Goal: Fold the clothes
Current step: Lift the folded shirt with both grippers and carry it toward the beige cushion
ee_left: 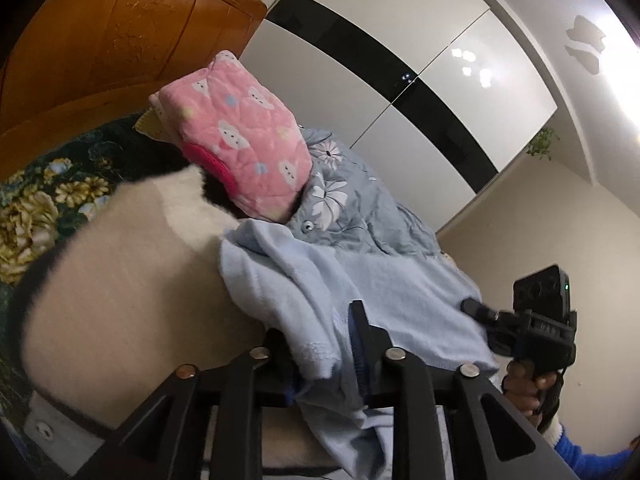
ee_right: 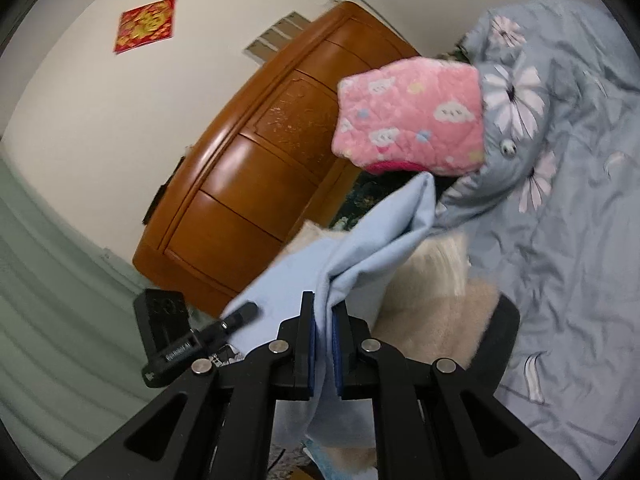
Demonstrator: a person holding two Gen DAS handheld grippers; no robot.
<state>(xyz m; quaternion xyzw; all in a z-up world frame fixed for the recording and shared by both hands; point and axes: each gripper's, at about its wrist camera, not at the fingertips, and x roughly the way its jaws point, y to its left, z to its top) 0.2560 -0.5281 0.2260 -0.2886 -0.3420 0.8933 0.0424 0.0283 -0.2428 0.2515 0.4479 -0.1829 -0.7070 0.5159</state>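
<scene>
Right hand-held gripper [ee_right: 324, 344] is clamping the blue garment [ee_right: 356, 256]; left hand-held gripper [ee_left: 320, 344] is straddling its edge, pads parted, spreading it over the bed [ee_right: 560, 260] for folding.

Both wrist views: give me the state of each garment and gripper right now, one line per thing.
light blue garment: bunched, held up off the bed, unfolded.
right gripper: shut on the light blue garment.
left gripper: light blue garment between its fingers; grip unclear.
pink quilted garment: folded, lying on the bed.
cream fleece garment: lying spread beneath the blue one.
</scene>
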